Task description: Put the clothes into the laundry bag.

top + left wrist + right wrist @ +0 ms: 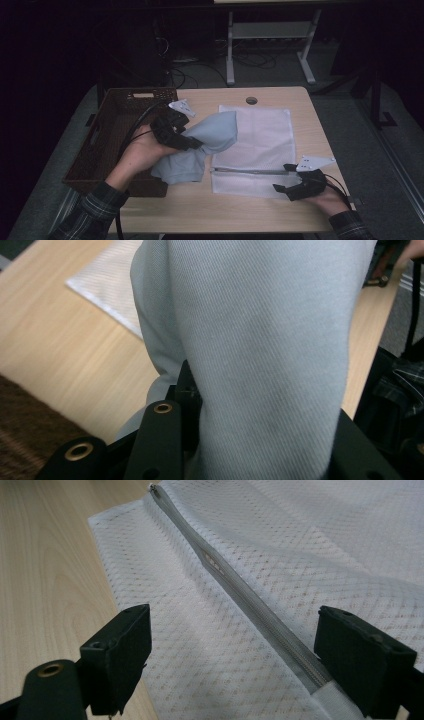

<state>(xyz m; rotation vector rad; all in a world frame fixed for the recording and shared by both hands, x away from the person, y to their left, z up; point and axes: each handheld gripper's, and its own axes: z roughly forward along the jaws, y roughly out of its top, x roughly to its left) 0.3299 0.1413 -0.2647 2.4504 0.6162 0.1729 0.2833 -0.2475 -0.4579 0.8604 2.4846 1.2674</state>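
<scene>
High view: left hand-held gripper (192,144) clamps the grey cloth (212,132); right hand-held gripper (282,177) gapes over the mesh bag (260,130).

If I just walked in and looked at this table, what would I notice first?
Probably the light blue cloth hanging in a big bunch from the left gripper, near the middle of the wooden table. Next, the white mesh bag lying flat to its right, with its grey zipper running between the open jaws of the right gripper. A dark woven basket sits at the table's left edge.
</scene>
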